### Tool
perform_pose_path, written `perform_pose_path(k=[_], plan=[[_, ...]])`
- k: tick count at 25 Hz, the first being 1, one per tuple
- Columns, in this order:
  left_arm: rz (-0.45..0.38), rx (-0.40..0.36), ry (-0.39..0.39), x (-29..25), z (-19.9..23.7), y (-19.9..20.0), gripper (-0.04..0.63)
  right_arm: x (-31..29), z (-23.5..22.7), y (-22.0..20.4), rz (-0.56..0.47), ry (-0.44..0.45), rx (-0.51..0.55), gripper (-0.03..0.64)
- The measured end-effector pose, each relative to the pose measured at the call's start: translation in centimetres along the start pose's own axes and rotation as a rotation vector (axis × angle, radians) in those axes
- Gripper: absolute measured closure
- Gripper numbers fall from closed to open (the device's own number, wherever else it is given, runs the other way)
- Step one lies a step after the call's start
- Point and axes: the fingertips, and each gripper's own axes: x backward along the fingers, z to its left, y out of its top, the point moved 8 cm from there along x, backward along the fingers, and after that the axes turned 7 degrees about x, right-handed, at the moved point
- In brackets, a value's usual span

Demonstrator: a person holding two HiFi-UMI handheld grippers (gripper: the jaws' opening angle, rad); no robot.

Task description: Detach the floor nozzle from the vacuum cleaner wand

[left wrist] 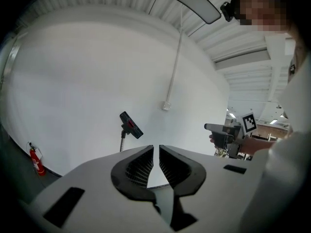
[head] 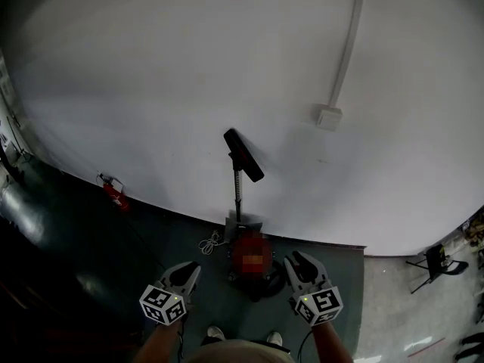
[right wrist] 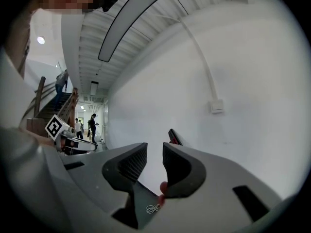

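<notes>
The left claw (left wrist: 156, 148) is closed: its two ribbed pads stand face to face with only a hairline slit between them, and nothing is in it. The right claw (right wrist: 154, 147) is drawn almost as tight, with a slightly wider slit, and it too is empty. Both point roughly level toward the white wall (head: 151, 89) and touch nothing.

In the head view the claws sit low in the picture, one on each side of the red vacuum cleaner body (head: 252, 257), which stands on the grey-green floor (head: 181, 237) just in front of the person's shoes (head: 215, 332). Neither claw touches the body. A small coil of white cord (head: 209, 243) lies on the floor just left of it.

From the body the wand (head: 237, 191) rises against the wall. The floor nozzle (head: 243, 155) sits on its far end, still attached and set at a slant, well apart from both claws. The left gripper view shows the nozzle's red underside facing out.

A red fire extinguisher (head: 115, 191) stands at the foot of the wall to the left. A white junction box (head: 329, 117) is fixed to the wall to the right of the nozzle, with a conduit (head: 348, 44) running up from it. A dark folding chair (head: 439, 262) stands far right. In the right gripper view, people (right wrist: 92, 127) stand far down a corridor.
</notes>
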Motion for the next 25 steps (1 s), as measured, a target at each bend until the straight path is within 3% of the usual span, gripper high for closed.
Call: perform_pose_path(k=[9, 16, 25], plan=[[0.033, -0.052, -0.067, 1.7, 7.7, 2.6, 0.552, -5.5, 4.2, -0.7, 0.007, -0.117, -0.013, 0.526], [0.031, -0.044, -0.089, 1.6, 12.3, 4.2, 0.552, -8.7, 6.9, 0.2, 0.005, -0.14, -0.003, 0.526], [0.052, -0.03, -0.065, -2.3, 15.9, 5.4, 0.552, -14.5, 2.4, -0.6, 0.035, -0.159, -0.014, 0.526]])
